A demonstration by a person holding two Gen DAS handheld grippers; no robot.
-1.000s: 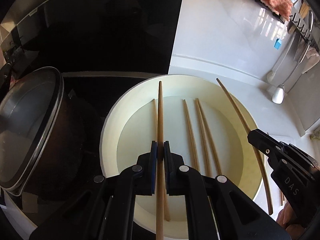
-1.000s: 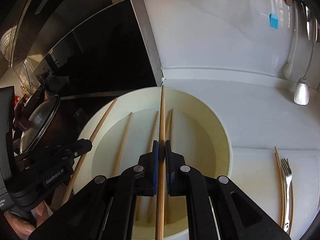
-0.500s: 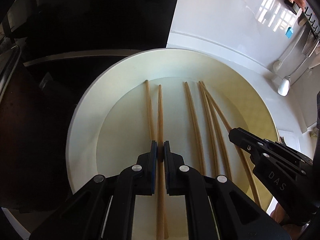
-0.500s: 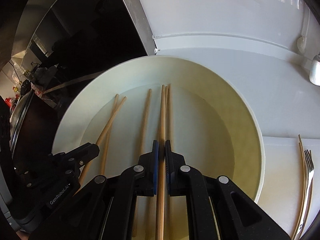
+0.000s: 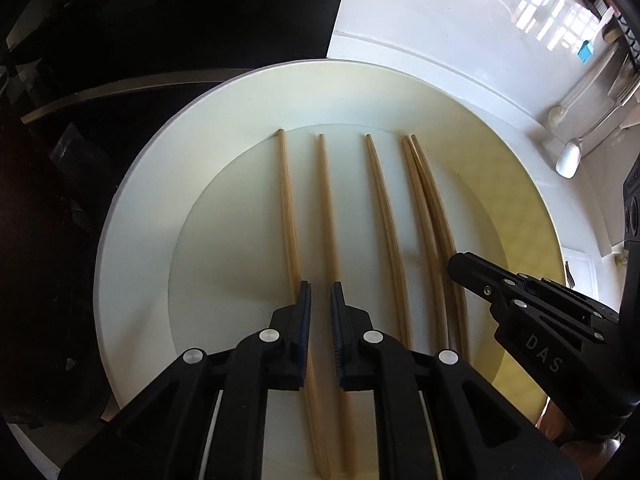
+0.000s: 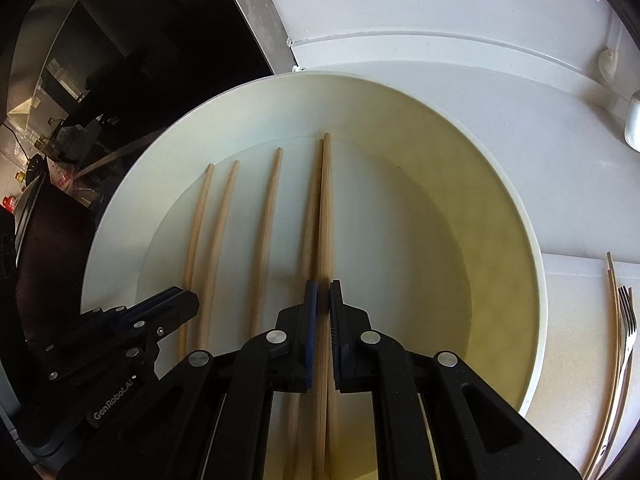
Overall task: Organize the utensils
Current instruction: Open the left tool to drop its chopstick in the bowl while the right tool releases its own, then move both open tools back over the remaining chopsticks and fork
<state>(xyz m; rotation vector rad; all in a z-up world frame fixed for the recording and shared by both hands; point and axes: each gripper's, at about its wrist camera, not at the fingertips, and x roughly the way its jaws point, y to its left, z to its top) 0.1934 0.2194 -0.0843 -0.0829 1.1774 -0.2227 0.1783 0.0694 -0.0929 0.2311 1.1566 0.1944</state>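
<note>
A wide cream bowl (image 5: 132,240) holds several wooden chopsticks (image 5: 384,208) lying side by side on its floor. My left gripper (image 5: 320,292) hangs low inside the bowl with its jaws opening. A chopstick (image 5: 326,200) runs under them and lies on the bowl floor, and the pads do not press it. My right gripper (image 6: 323,292) is shut on another chopstick (image 6: 326,200), whose far tip rests at the bowl's (image 6: 480,200) inner edge beside a loose one. In each wrist view the other gripper shows at the side: the right gripper (image 5: 460,266) and the left gripper (image 6: 184,300).
A fork (image 6: 626,320) and thin chopsticks lie on the white counter right of the bowl. A ladle (image 5: 568,156) and other tools hang on the white wall behind. A black cooktop (image 5: 120,40) and a dark pot (image 6: 28,216) stand to the left.
Both grippers sank into the bowl with their chopsticks. The left jaws parted and let their chopstick lie on the bowl floor. The right jaws stayed shut.
</note>
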